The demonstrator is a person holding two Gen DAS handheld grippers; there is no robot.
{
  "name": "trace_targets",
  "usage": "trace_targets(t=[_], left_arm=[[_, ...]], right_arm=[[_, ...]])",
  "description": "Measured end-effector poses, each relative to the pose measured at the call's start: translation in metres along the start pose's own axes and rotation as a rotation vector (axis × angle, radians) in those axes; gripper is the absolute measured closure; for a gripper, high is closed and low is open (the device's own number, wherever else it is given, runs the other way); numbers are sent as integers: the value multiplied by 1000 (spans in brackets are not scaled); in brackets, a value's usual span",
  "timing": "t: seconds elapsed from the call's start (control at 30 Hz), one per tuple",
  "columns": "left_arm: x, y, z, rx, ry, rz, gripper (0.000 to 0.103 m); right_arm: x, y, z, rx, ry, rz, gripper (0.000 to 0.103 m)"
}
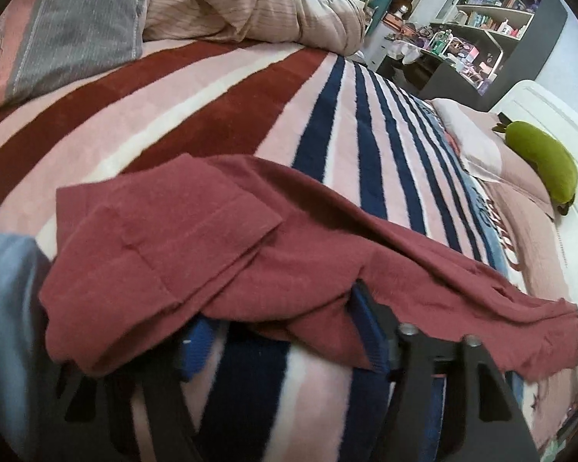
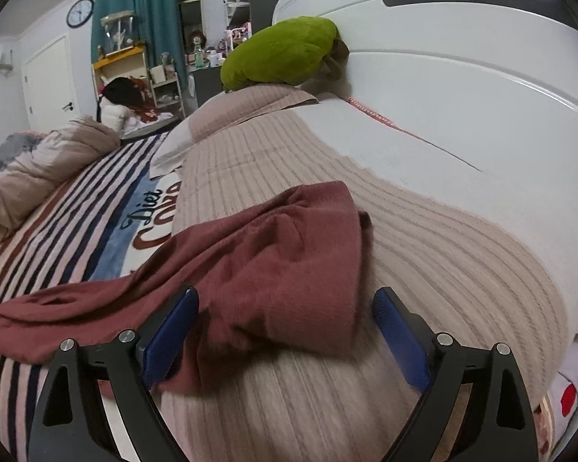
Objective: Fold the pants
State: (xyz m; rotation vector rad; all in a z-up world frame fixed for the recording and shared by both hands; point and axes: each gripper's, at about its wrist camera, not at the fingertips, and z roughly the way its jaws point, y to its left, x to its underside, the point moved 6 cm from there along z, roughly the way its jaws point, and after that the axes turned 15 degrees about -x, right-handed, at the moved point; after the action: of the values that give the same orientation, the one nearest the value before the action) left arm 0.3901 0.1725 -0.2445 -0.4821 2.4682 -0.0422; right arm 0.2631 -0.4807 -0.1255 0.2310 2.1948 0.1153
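Maroon pants: spread across the striped bed.
Left view only: folded leg end draped over the left claw; grip unclear.
Right claw: wide, released, straddling cloth on the pillow.

A green plush toy rests on a beige pillow against the white headboard.

Dim indoor light, soft shadows, fisheye-bent edges, blurred foreground, dark corners

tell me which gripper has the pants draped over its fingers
The left gripper: the maroon pants cover its fingertips, while the right gripper stands open around the cloth.
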Motion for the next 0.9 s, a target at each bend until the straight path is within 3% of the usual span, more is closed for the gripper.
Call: trace_targets(t=[0.07,0.13,0.17,0.23,0.37,0.6,0.7,0.9], left_arm=[[-3,1,2,-14,-14,7,64],[-4,2,2,-21,-28,16,80],[-5,2,2,-13,-33,17,90],[-6,1,-3,-14,-54,31,95],[-14,3,-26,-36,-124,45,96],[-21,11,-74,-35,-180,73,96],[-10,14,-88,-8,-148,91,96],[27,12,-93,-5,-79,168,96]], right_arm=[[-4,3,9,50,9,-22,51],[-6,5,15,79,18,-43,58],[-7,5,16,83,15,-50,69],[-10,9,14,110,-3,-85,80],[-18,11,-2,101,-49,-108,85],[-33,17,-39,72,-81,-127,86],[-36,18,-63,74,-98,-130,86],[-11,2,-104,64,-37,-78,86]])
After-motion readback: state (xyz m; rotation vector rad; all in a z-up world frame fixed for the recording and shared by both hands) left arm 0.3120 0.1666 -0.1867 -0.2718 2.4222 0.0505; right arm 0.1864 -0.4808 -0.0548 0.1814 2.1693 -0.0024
